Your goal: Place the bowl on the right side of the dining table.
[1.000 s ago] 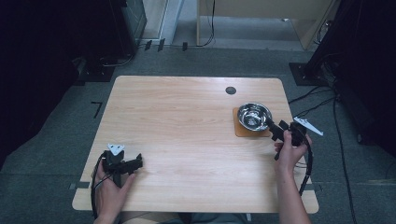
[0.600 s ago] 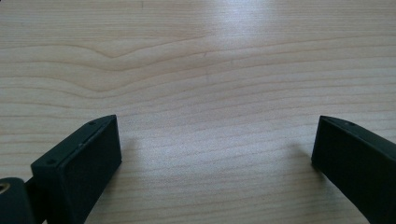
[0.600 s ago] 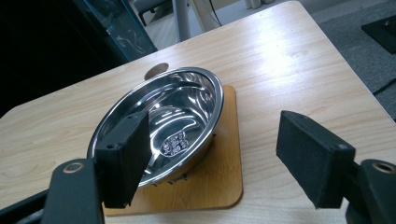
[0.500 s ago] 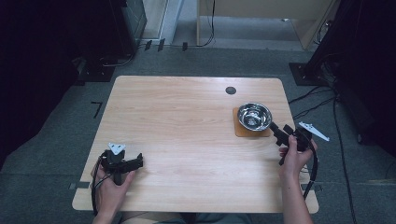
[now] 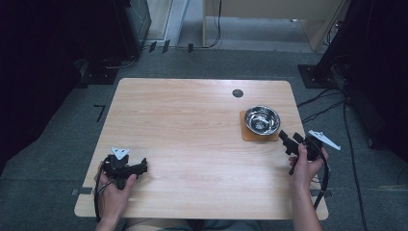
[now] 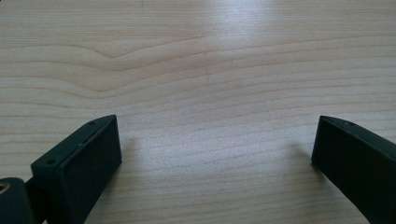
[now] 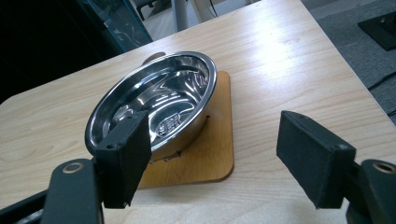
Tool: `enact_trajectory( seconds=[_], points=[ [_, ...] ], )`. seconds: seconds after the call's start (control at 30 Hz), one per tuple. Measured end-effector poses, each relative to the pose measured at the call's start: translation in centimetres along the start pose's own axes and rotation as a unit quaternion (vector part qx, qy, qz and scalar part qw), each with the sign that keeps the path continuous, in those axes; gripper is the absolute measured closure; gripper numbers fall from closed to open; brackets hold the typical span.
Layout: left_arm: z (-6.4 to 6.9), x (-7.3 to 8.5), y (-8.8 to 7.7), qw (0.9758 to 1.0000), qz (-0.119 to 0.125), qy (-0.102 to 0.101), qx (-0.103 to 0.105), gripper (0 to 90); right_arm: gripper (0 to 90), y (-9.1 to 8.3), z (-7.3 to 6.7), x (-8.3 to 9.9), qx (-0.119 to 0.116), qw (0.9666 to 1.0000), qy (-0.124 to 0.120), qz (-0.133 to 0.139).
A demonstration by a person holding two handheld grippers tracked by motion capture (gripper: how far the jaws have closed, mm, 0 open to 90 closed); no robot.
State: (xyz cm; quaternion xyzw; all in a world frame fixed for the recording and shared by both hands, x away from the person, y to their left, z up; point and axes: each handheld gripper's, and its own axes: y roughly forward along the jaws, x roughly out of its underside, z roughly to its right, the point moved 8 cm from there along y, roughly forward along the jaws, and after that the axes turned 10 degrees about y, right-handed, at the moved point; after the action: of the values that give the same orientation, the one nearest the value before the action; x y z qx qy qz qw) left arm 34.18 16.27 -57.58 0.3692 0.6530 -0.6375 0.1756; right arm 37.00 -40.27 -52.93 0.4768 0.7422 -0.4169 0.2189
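A shiny steel bowl (image 5: 262, 120) stands on a square wooden coaster (image 5: 248, 135) at the table's right side. My right gripper (image 5: 288, 140) is open just to the near right of the coaster, its jaws pointing at the bowl and touching nothing. In the right gripper view the bowl (image 7: 154, 105) is empty and sits on the coaster (image 7: 210, 161), beyond the wide-apart jaws of my right gripper (image 7: 215, 140). My left gripper (image 5: 142, 167) rests near the front left of the table, pointing right. In the left gripper view, my left gripper (image 6: 217, 140) is open over bare wood.
The light wooden table (image 5: 192, 125) has a small black round cap (image 5: 237, 93) near its far edge. The right table edge runs close to my right hand. Cables (image 5: 320, 103) lie on the floor to the right, and dark equipment stands around the table.
My right gripper has drawn back a little from the bowl toward the table's near edge. The left gripper has stayed where it was.
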Motion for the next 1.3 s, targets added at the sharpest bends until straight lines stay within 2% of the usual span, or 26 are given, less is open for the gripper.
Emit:
enact_trajectory(
  seconds=[0.8, 1.3],
  points=[
    [0.0, 0.0, 0.0, 1.0000, 0.000, 0.000, 0.000, 1.2, 28.3, -1.7, 0.2, 1.4, -0.003, 0.9999, -0.010, -0.006],
    [0.0, 0.0, 0.0, 1.0000, 0.000, 0.000, 0.000, 1.2, 28.3, -3.2, 1.7, 2.5, 0.010, 0.9998, -0.014, -0.012]
  ],
)
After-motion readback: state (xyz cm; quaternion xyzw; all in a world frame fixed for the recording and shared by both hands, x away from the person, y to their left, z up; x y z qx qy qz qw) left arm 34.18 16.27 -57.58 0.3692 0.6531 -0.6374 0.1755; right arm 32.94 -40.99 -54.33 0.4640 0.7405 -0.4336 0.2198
